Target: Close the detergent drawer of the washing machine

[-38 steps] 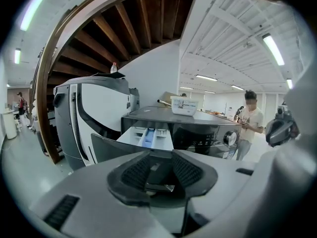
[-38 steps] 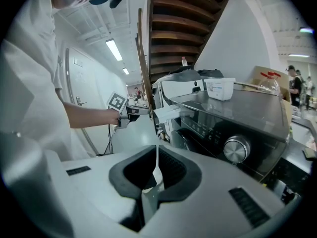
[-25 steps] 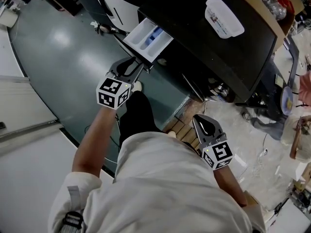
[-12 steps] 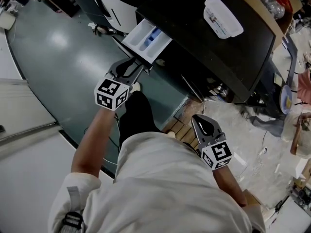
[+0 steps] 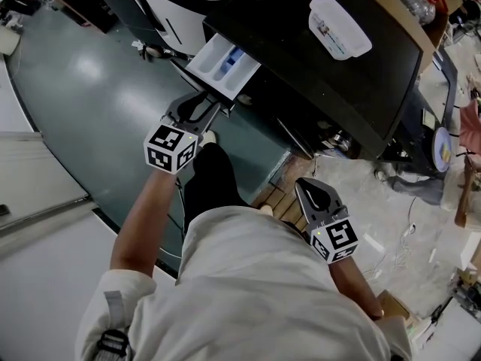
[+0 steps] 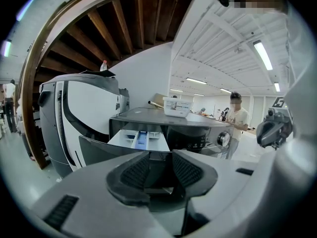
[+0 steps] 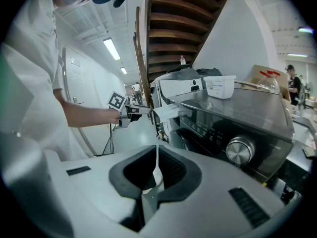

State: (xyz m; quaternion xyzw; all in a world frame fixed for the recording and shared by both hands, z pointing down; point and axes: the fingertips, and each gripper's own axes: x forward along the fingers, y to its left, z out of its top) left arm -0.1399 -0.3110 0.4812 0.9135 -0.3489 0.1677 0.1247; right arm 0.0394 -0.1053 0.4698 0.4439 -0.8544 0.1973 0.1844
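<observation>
Teal floor, detergent drawer [image 5: 224, 66] out, left hand-held gripper [image 5: 216, 105] slightly parted, empty, at its front

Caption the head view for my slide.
Left tongs at the open white plastic detergent drawer of the dark washing machine.

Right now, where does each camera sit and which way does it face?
Head view: on the head, looking down at the washer and open drawer; shows shirt, left arm, left hand-held gripper, right hand-held gripper.
Left gripper view: on the left one, facing the drawer; shows its jaws, shirt.
Right gripper view: on the right one, looking along the washer's front; shows its jaws, shirt, left arm.
Both gripper views share drawer, tub.
</observation>
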